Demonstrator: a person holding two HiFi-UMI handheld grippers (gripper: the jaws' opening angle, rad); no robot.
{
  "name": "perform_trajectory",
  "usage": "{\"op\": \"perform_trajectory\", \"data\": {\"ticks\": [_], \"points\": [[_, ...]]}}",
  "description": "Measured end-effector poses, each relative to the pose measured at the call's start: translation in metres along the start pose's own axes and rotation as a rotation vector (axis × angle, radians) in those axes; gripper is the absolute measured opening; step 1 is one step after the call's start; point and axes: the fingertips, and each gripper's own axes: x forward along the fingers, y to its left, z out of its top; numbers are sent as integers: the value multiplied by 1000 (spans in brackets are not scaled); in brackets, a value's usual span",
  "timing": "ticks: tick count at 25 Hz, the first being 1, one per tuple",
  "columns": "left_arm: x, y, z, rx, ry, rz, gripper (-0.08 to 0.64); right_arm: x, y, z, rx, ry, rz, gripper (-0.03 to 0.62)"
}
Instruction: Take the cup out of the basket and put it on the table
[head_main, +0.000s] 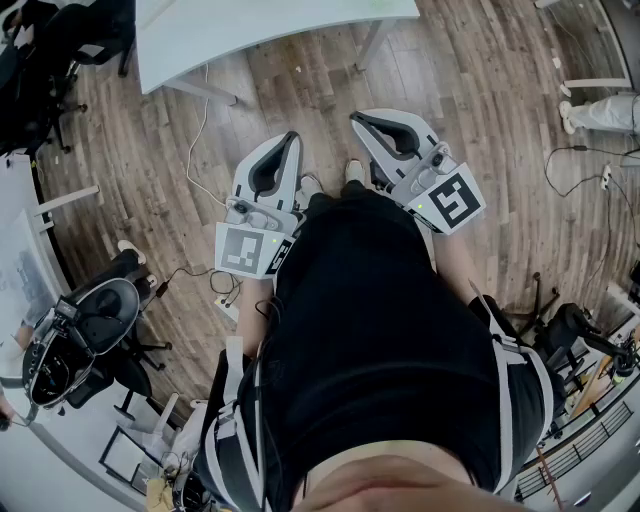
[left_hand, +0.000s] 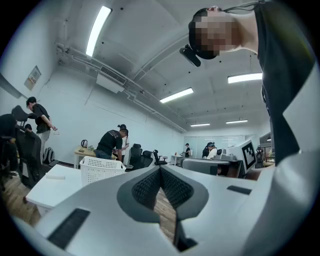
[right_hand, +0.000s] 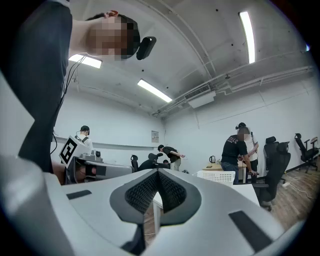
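Closed, empty left claw (left_hand: 160, 168) and right claw (right_hand: 157, 171) face the basket (left_hand: 102, 170), well apart.

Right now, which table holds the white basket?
The near white table, with the basket on it; the far wooden table bears a kettle.

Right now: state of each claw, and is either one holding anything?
Left claw: closed, tips together, holding nothing.
Right claw: closed, tips together, holding nothing.
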Motion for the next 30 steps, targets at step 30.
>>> {"op": "perform_trajectory", "data": {"ticks": [30], "points": [[86, 9, -7, 3, 24, 116, 19, 1, -96, -20, 97, 20, 92, 18]]}}
